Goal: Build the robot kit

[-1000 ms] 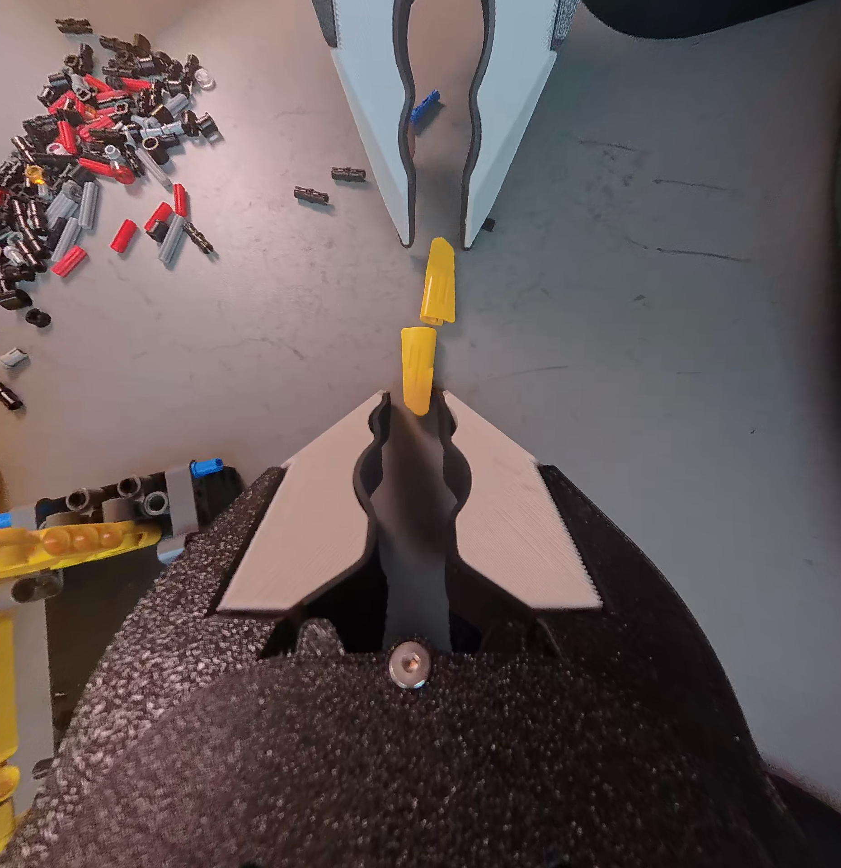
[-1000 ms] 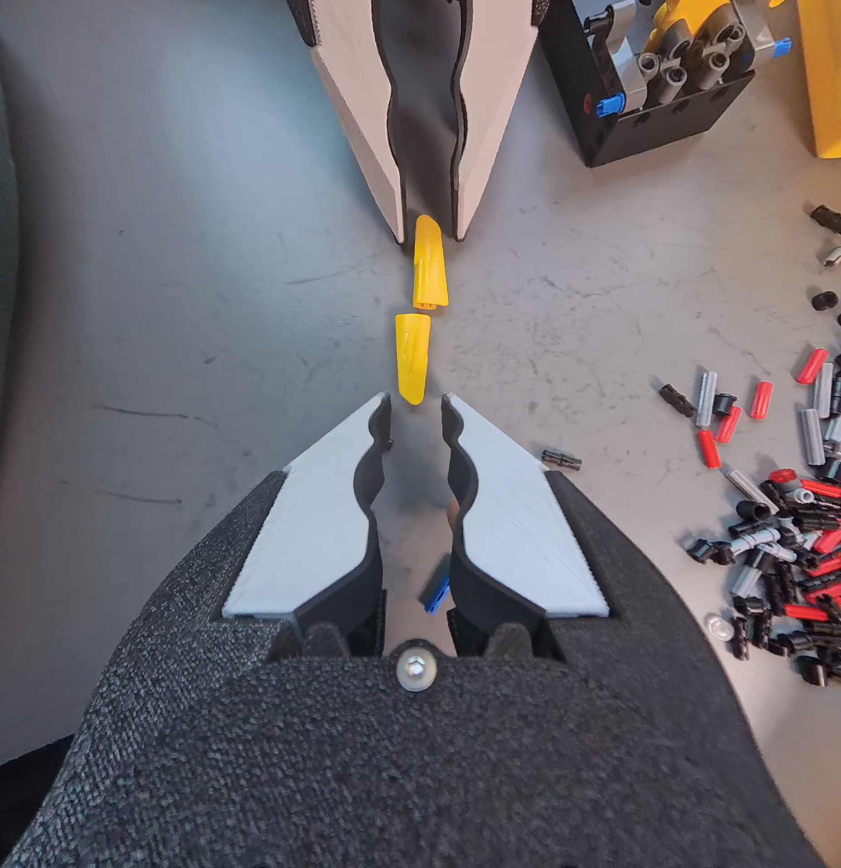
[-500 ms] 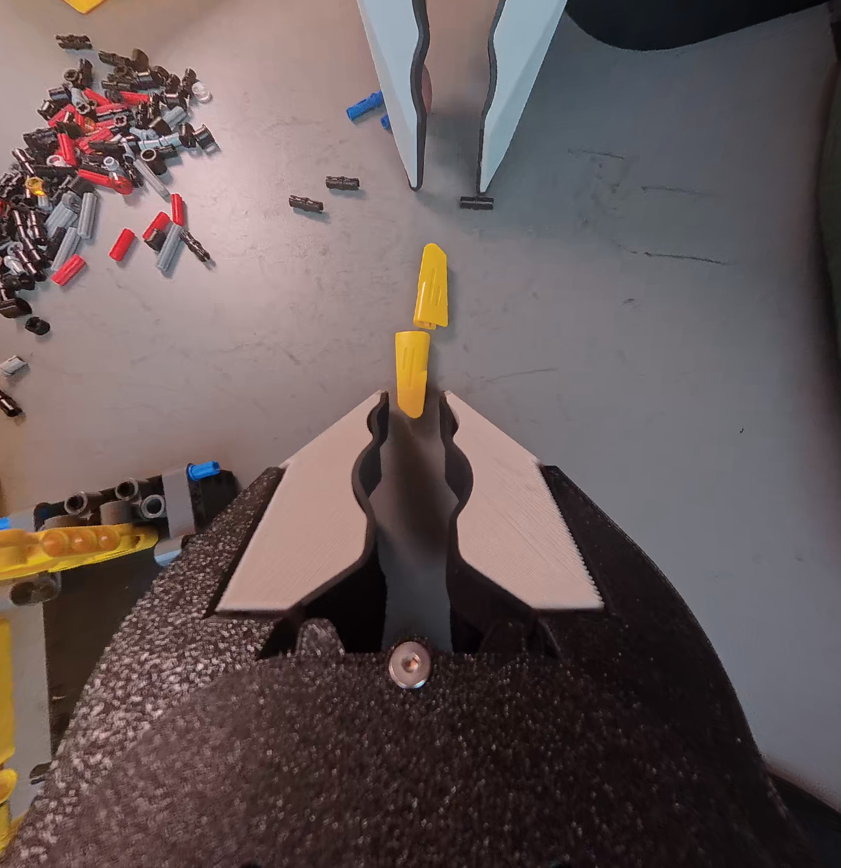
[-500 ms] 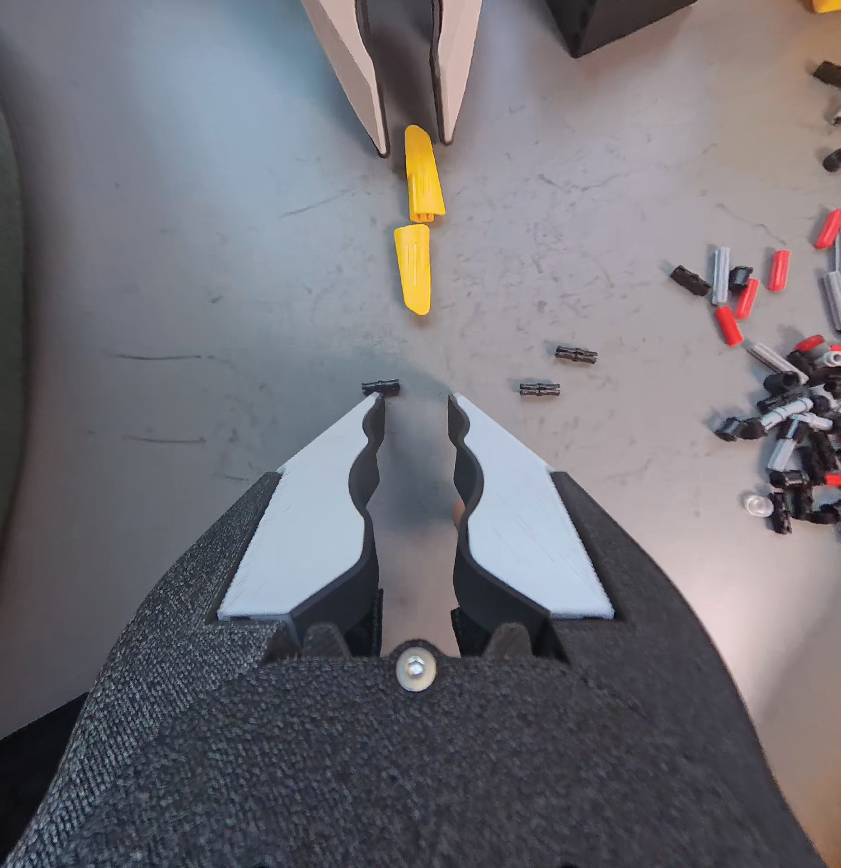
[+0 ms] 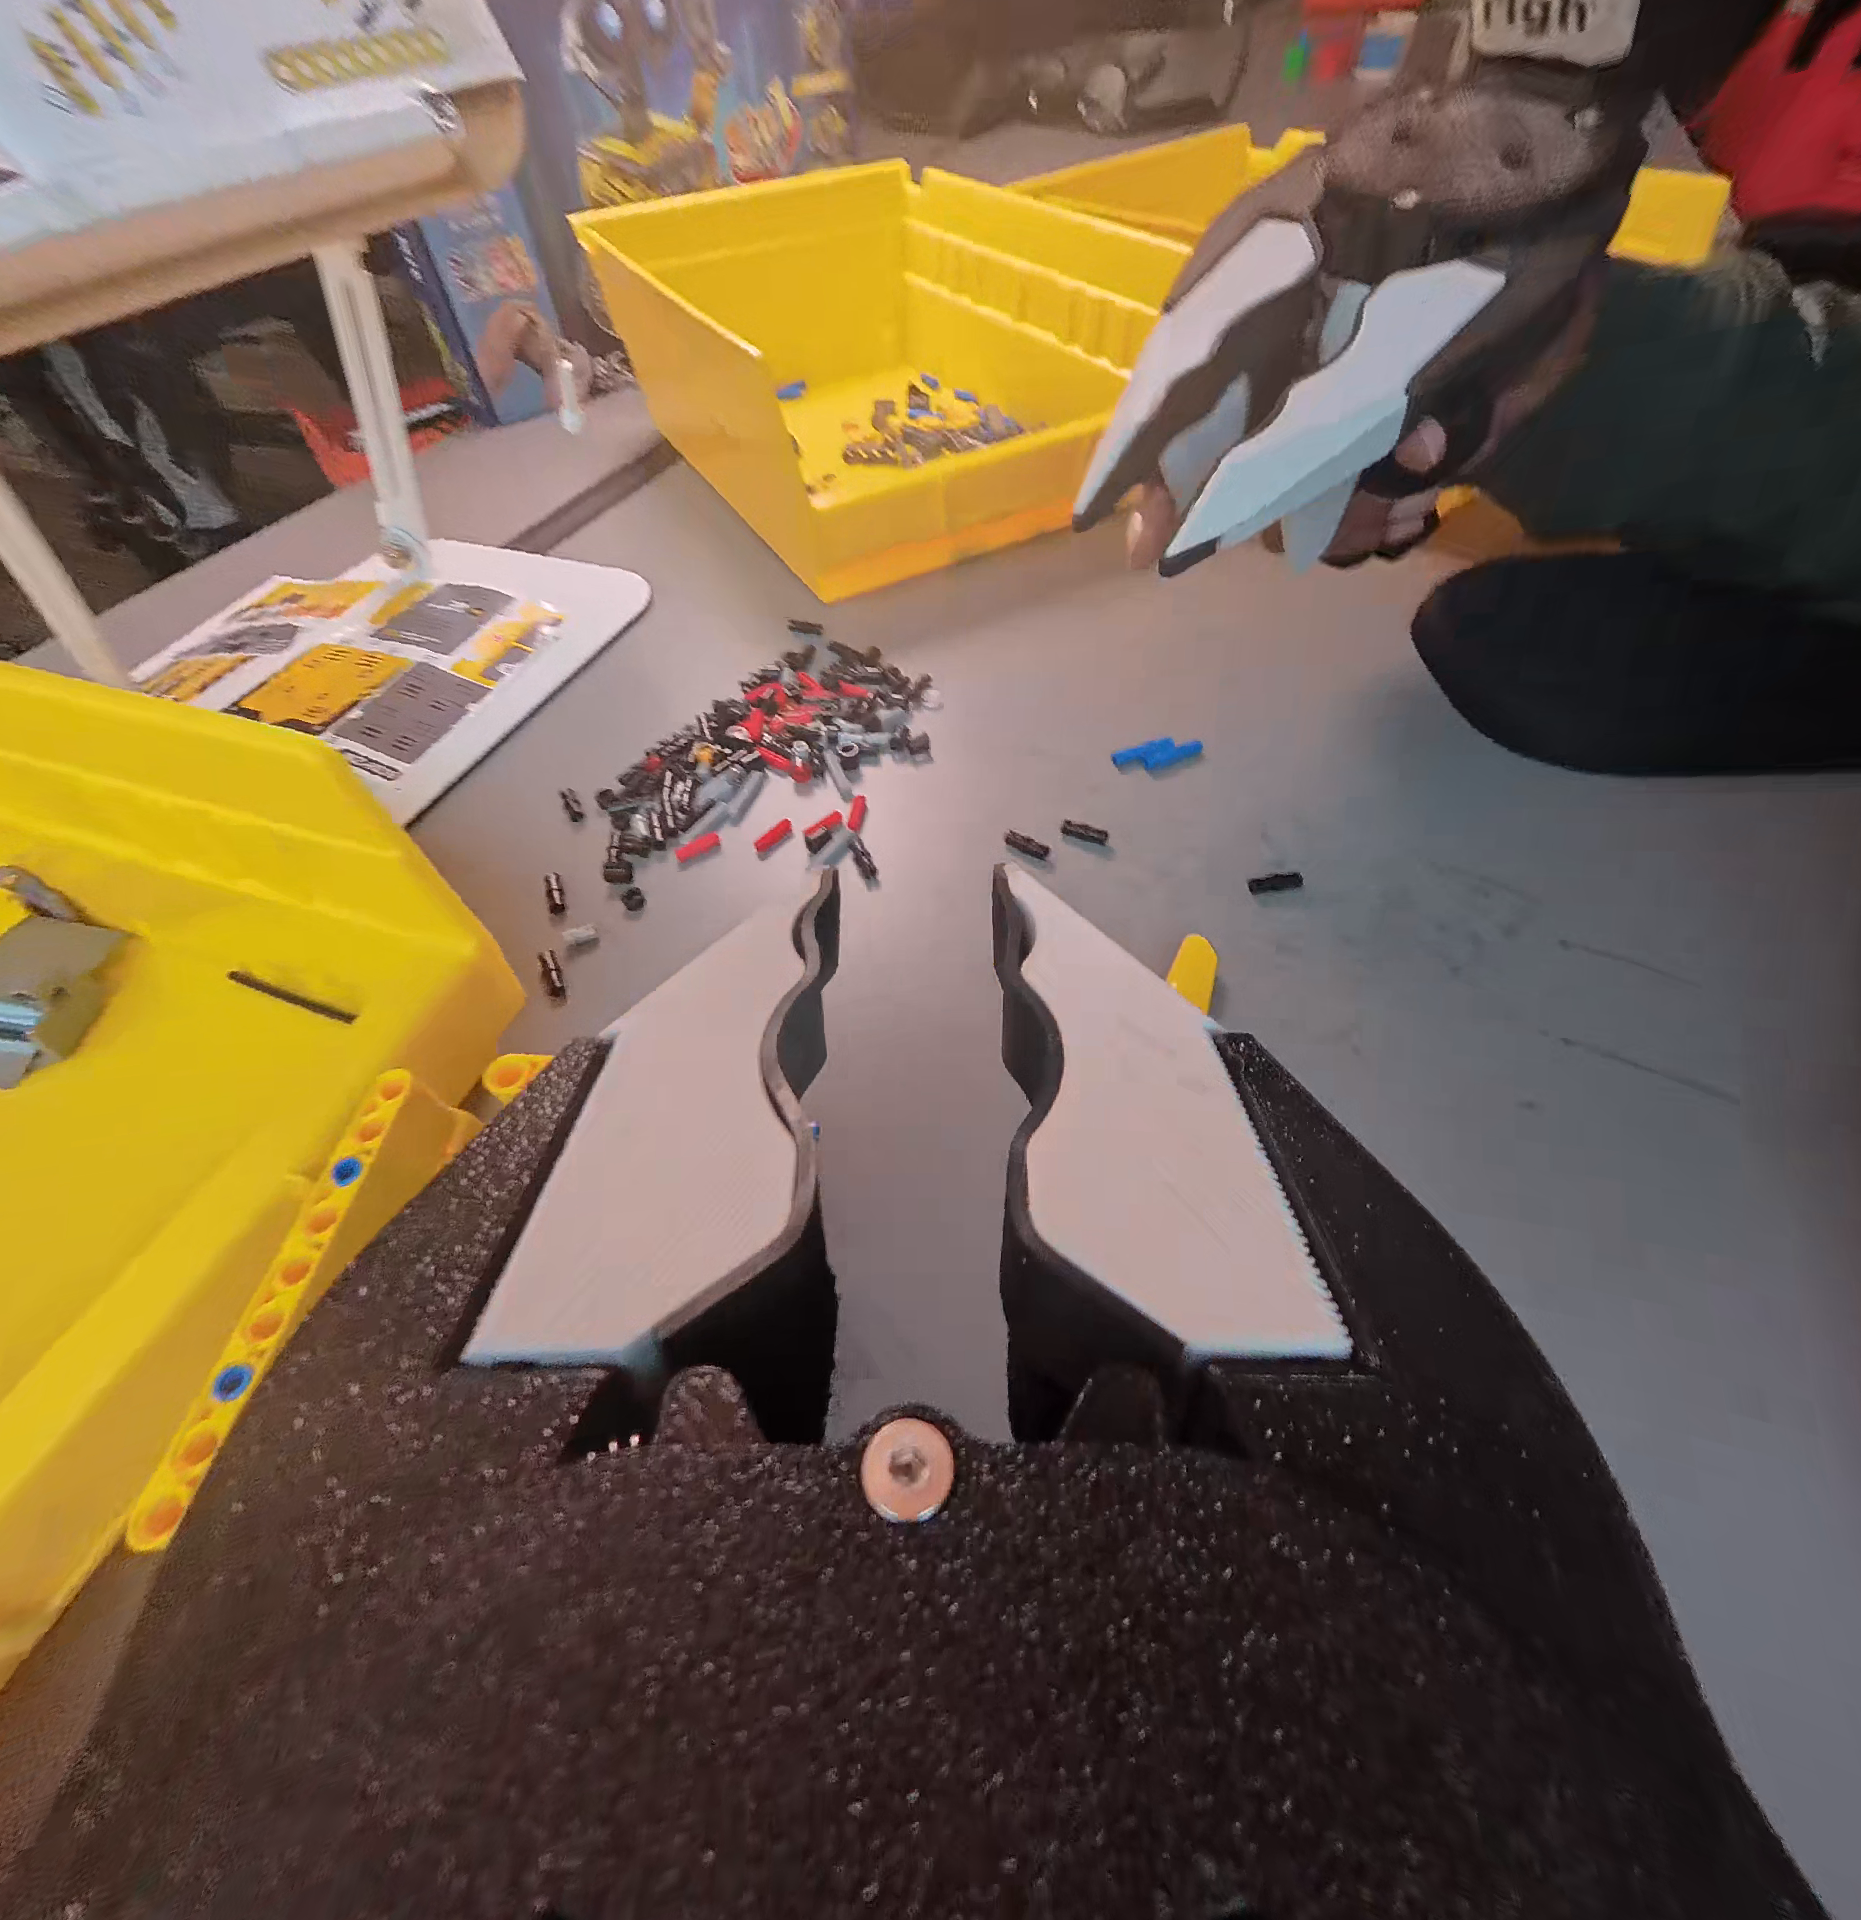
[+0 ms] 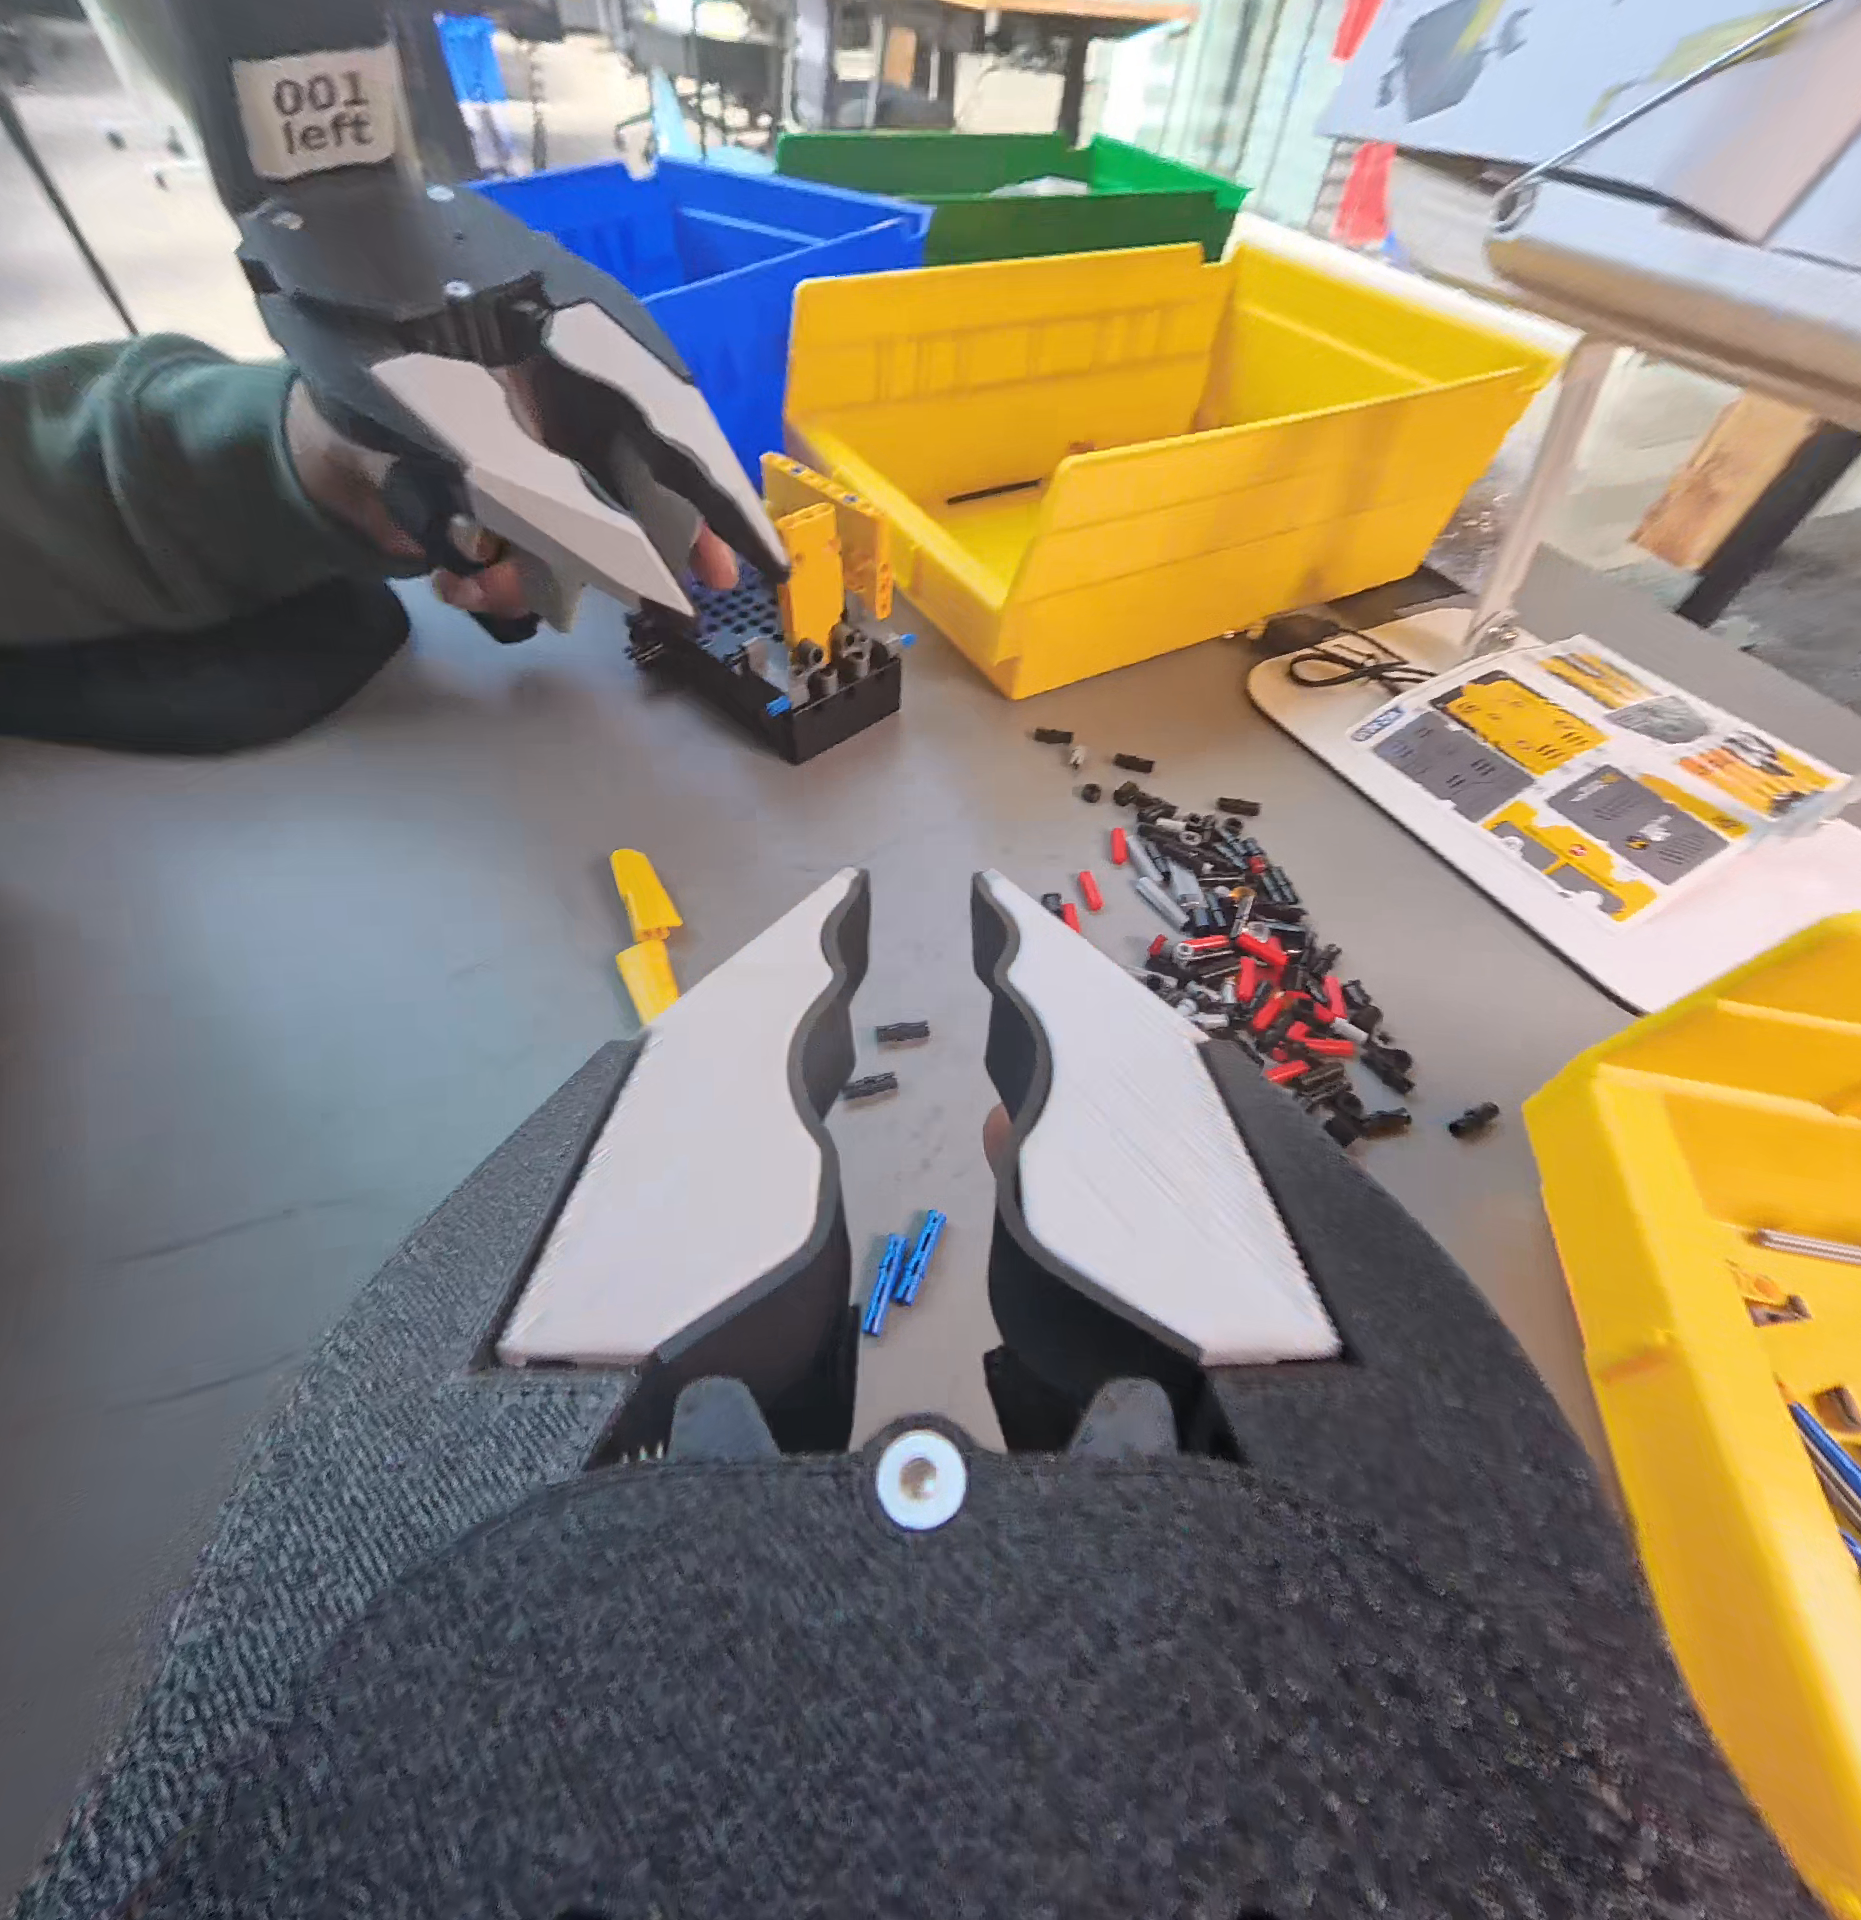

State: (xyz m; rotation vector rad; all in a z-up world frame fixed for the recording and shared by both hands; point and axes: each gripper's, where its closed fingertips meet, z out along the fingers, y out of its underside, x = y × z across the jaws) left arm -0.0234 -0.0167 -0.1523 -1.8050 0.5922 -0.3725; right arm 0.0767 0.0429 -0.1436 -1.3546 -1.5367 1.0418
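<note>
The two small yellow pieces are lying end to end on the grey table [image 6: 282, 1039]. The farther yellow piece [image 6: 643, 888] and the nearer yellow piece [image 6: 647, 977] are just left of the left fingertip of the right gripper [image 6: 918, 881]. That gripper is standing open and is holding nothing. It is hovering over two black pins [image 6: 900, 1032] and, closer to its body, two blue pins [image 6: 905, 1268]. To its right a pile of small pins [image 6: 1248, 977], black, red and grey, is spreading out; they are too many to count.

The left gripper [image 5: 913, 883] is also standing open and empty. In the right wrist view its tips are hanging just beside the upright yellow beams of a black and yellow assembly [image 6: 801, 644]. I cannot tell if they are touching.

In my judgement, a sideways nudge from the left tips could tip the beams or shift the assembly. A low sweep of the right fingers could scatter the loose pins or push the yellow pieces apart.

Beyond both grippers I am counting two yellow bins [image 6: 1165, 468], one blue bin [image 6: 718, 260], one green bin [image 6: 1009, 197] and one open instruction booklet [image 6: 1591, 769].
</note>
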